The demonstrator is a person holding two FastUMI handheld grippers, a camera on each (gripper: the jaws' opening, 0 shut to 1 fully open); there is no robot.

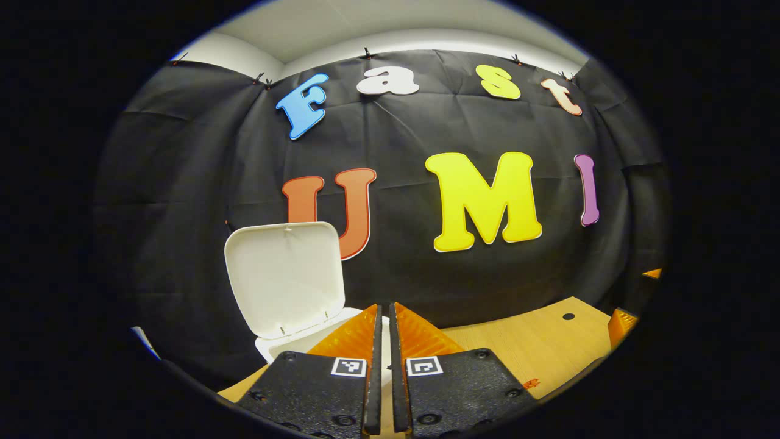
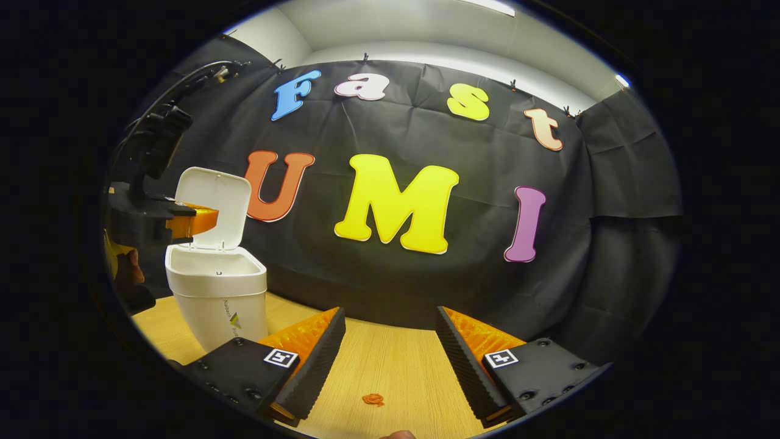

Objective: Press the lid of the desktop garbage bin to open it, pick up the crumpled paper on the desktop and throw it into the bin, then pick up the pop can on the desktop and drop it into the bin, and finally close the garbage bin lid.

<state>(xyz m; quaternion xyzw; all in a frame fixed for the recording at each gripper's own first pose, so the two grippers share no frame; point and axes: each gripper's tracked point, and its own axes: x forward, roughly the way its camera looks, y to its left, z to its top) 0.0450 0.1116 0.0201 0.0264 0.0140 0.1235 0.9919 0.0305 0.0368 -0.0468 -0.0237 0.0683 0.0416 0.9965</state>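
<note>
The white bin [image 2: 216,292] stands far left on my desk [image 2: 390,366], lid [image 2: 213,207] upright. My left gripper [image 1: 382,317] is together above it; my right gripper [image 2: 390,332] is apart, holding nothing.

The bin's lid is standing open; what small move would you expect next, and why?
Probably the left gripper, shut beside the raised lid above the bin, pushes that lid down. No paper or can lies on the table, so likely only closing remains.
</note>
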